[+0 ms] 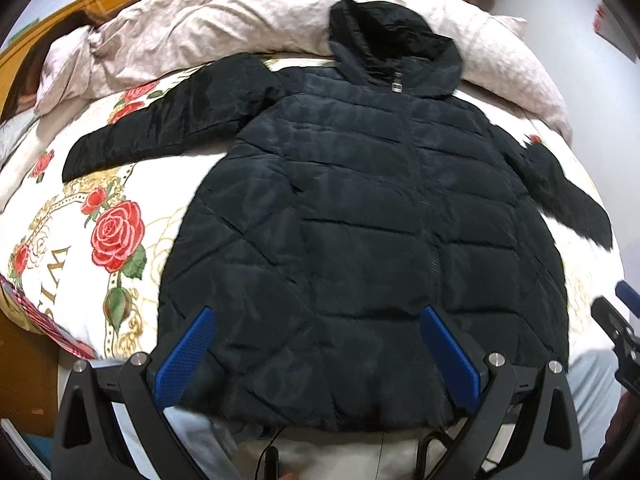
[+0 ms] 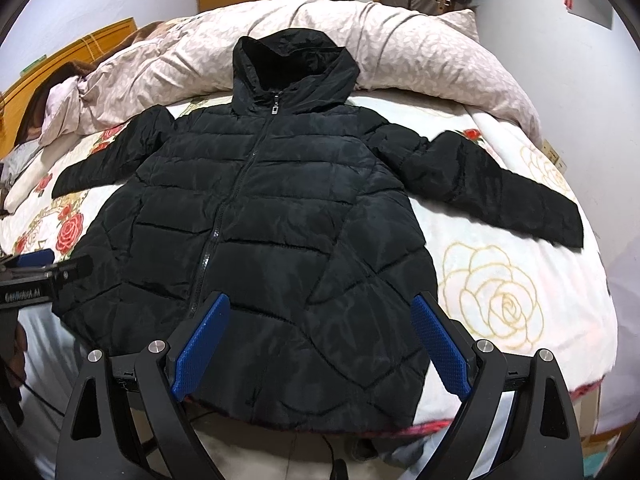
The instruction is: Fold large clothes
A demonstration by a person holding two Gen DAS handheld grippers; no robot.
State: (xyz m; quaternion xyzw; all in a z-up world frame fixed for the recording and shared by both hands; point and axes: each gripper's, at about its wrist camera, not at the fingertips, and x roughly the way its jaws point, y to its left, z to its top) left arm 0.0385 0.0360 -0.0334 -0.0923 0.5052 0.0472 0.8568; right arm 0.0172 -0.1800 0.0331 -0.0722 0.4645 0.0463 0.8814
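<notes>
A black hooded puffer jacket lies flat on the bed, front up and zipped, with both sleeves spread out to the sides and the hood resting against the rolled duvet. My left gripper hovers open above the jacket's lower hem, nothing between its blue pads. My right gripper is also open, above the hem on the right half of the jacket. Each gripper shows at the edge of the other's view: the right gripper and the left gripper.
The bed has a white cover with red and gold roses. A rolled pink-grey duvet lies along the far side. A wooden headboard stands at the left. A door and wardrobe lie beyond the bed.
</notes>
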